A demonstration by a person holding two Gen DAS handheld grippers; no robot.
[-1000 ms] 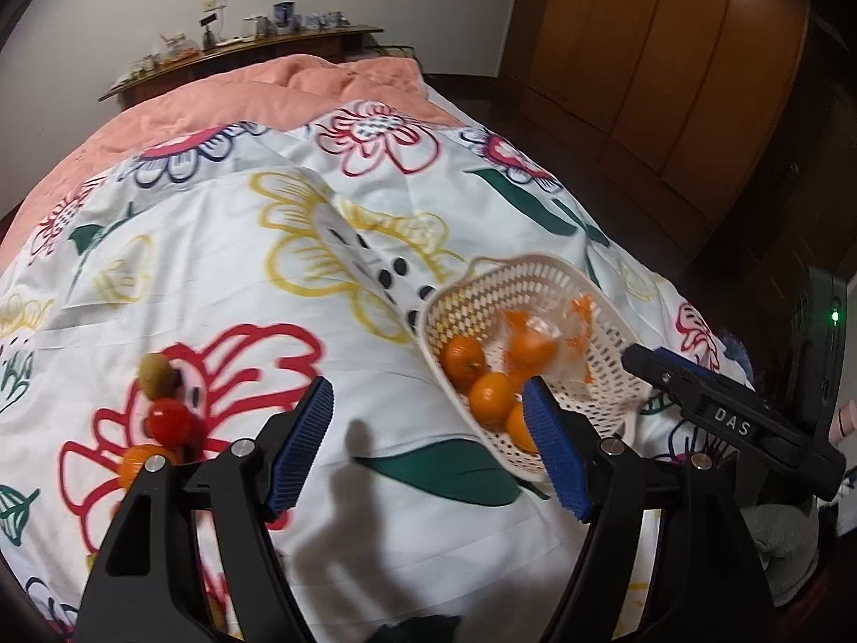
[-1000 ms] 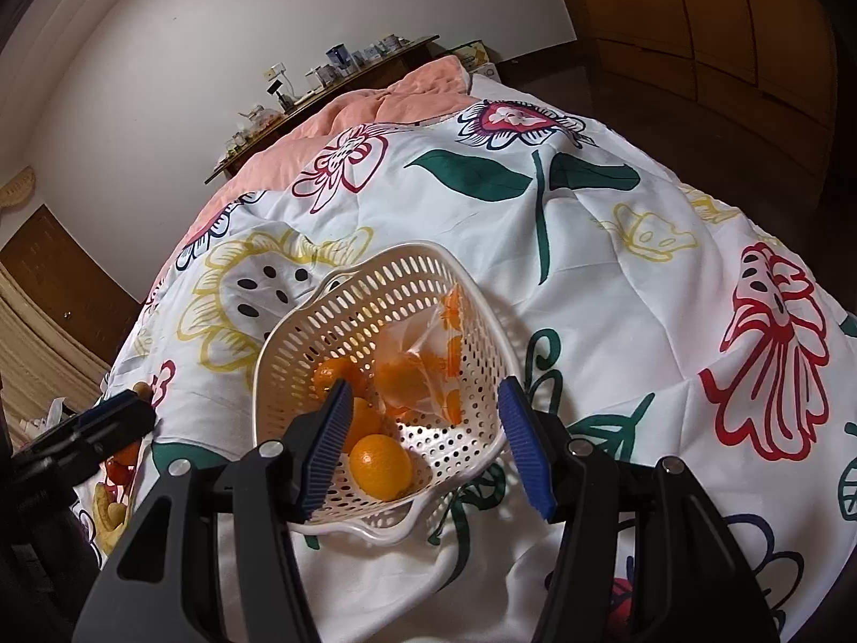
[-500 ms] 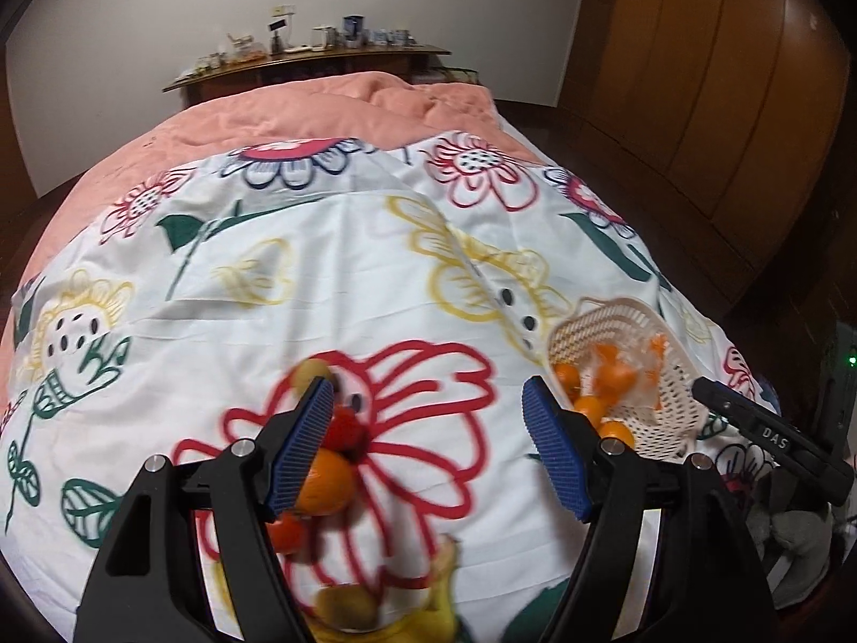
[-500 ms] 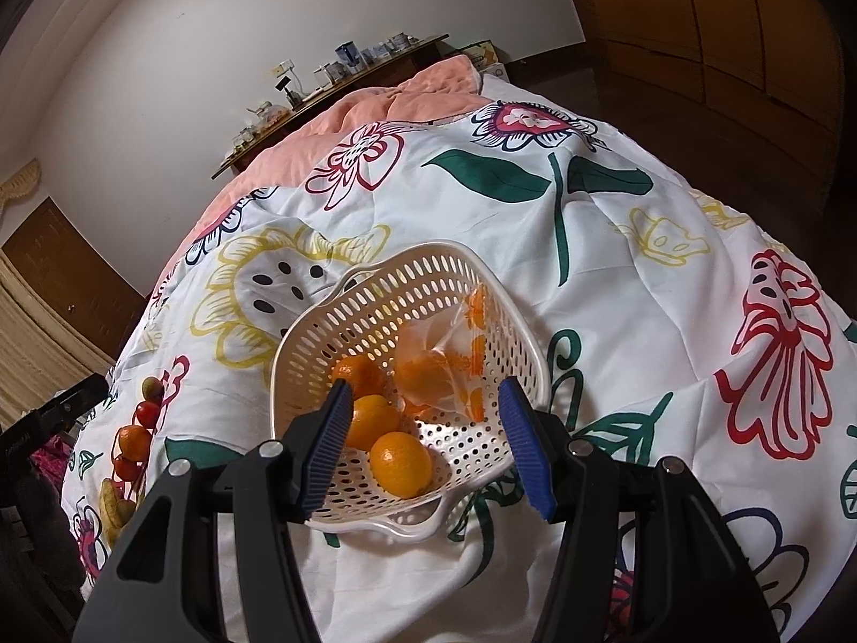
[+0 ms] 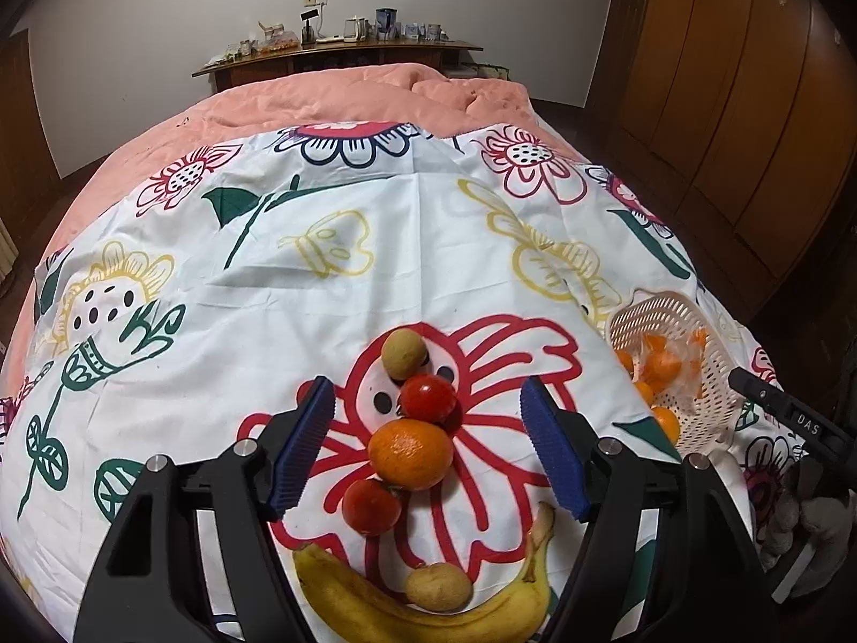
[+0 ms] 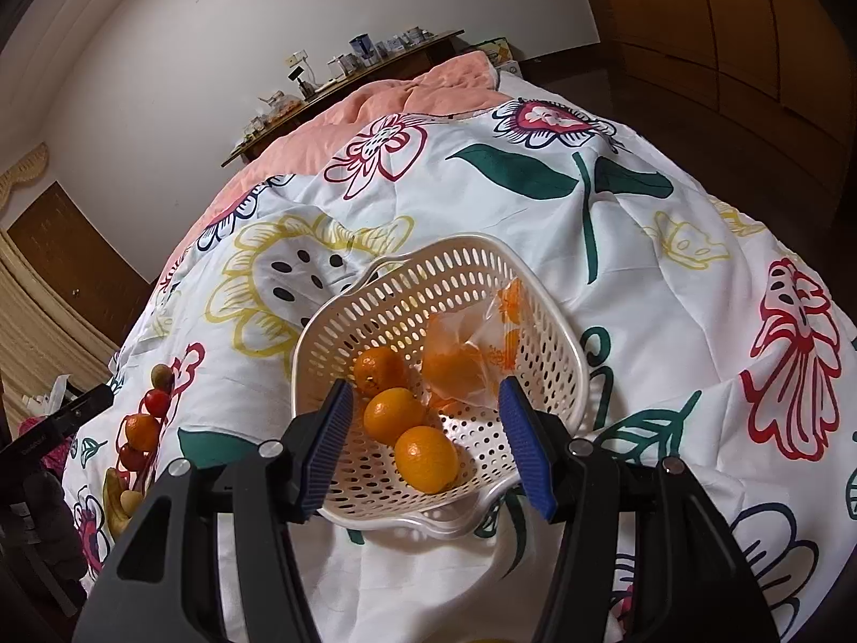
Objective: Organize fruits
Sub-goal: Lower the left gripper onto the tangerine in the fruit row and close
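Now, my left gripper [image 5: 427, 453]: it is wide open and holds nothing. It hangs over a row of loose fruit on the flowery bed cover [image 5: 300, 289].
How the orange will handle: the orange [image 5: 411, 453] sits right between my two blue pads. I think it is round and firm, with bumpy skin, so it may roll. I would pinch it across its fat middle, gently.
Fruit next to it: one red tomato [image 5: 428, 397] touches it on the far side and another red tomato [image 5: 371, 506] on the near side. I think these are soft and smooth, easy to squash.
Other fruit: a brown round fruit [image 5: 404, 353] lies at the far end. A banana [image 5: 423, 603] curves around a second brown fruit [image 5: 438, 587] close to me.
My right gripper [image 6: 426, 447]: it is wide open too, with nothing in it, just above the basket [image 6: 557, 332].
Basket: white plastic with holes, tipped on the soft bed. Three oranges [image 6: 395, 415] and a clear bag of orange fruit [image 6: 466, 359] lie inside.
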